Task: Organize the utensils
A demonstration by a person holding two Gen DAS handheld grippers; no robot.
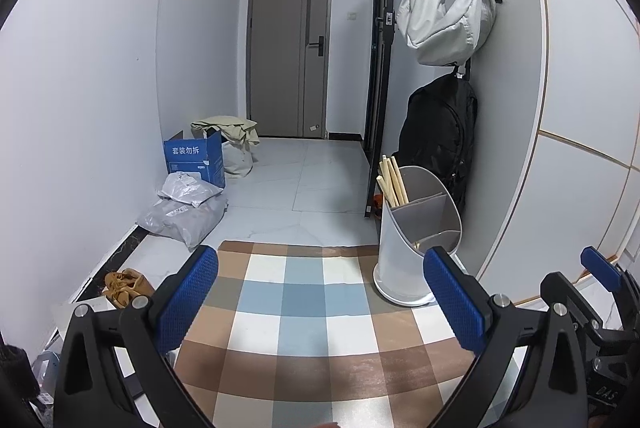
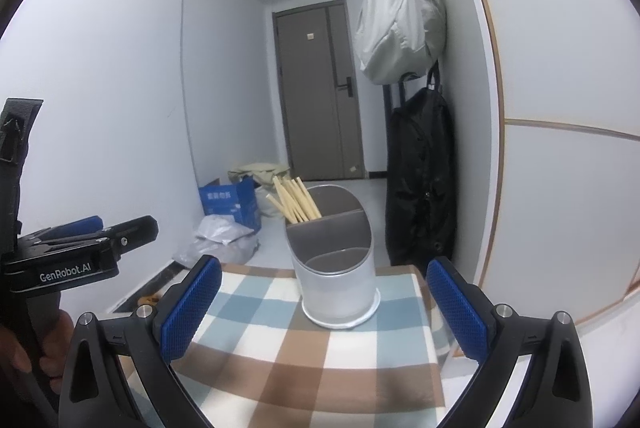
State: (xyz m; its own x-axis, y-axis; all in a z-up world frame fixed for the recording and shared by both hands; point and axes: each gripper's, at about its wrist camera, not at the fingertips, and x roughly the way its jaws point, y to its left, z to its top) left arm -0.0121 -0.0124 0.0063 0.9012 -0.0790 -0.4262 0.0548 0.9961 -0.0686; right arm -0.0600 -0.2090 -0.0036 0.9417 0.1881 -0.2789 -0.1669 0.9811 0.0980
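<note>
A: What's nearest in the left wrist view?
B: The left gripper [image 1: 320, 304], jaws spread wide with nothing between them, low in the frame over a checked cloth [image 1: 288, 312] on the worktop.

A: And the right wrist view?
B: The right gripper [image 2: 324, 308] is likewise parted and empty. The left gripper [image 2: 84, 232] shows at centre left, with part of a hand [image 2: 24, 344] below it.

A: Where are the utensils?
B: Chopsticks [image 2: 296, 198] lean in the back compartment of a white holder [image 2: 340, 292], which stands upright on the cloth at centre frame. Its two nearer compartments look empty. In the left view the holder [image 1: 404, 264] sits right of centre, at the cloth's far edge, chopsticks [image 1: 392, 184] pointing upper left.

A: Beyond that?
B: A black bag [image 2: 420, 180] hangs at right with a pale bag [image 2: 400, 32] above it; a blue box [image 1: 196, 156] lies at left on the floor; a door [image 1: 290, 48] closes the far end.
</note>
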